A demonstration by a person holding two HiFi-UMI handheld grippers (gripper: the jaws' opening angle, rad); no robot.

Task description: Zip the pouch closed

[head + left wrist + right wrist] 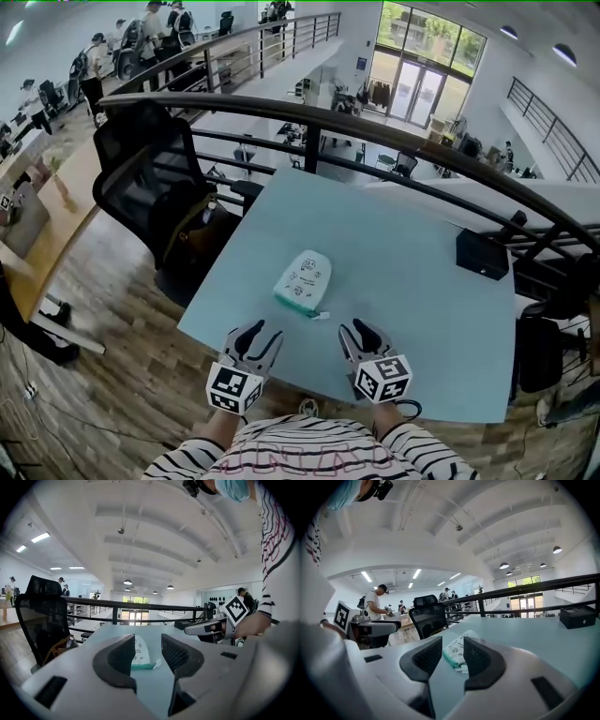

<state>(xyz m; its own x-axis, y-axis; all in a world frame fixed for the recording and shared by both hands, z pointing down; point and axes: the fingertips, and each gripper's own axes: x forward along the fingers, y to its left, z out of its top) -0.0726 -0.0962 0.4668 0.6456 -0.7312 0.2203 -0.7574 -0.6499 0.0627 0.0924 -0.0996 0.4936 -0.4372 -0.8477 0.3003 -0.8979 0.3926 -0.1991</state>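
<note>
Grey-and-black jaws fill the bottom of both gripper views, and on both sides I see them standing apart with nothing between the pads. The left gripper [255, 330] hangs over the near edge of the table with its marker cube towards me, and through its gap in the left gripper view [147, 641] I see only bare tabletop and the pouch further on. The right gripper [361, 330] sits beside it, also spread and empty; its own camera [453, 644] frames the pouch through the gap from a slight angle.

The pouch [305, 279] lies flat on the pale blue table [412, 281], a little ahead of both grippers and roughly between their lines, touching neither. It is white with small dark printed figures, and its teal zip edge faces the grippers. A small pale zip pull [322, 316] lies at the right end of that edge, flat on the tabletop. In the left gripper view the pouch [140, 654] shows low between the jaws, the pull [157, 663] off to its right. I cannot tell how far the zip is closed.

Further out, a black box [483, 253] sits near the table's far right side, well apart from the pouch. A black office chair [141, 178] stands by the left edge with a brown bag [192, 230] on its seat, and a dark railing [375, 131] runs behind the table.
</note>
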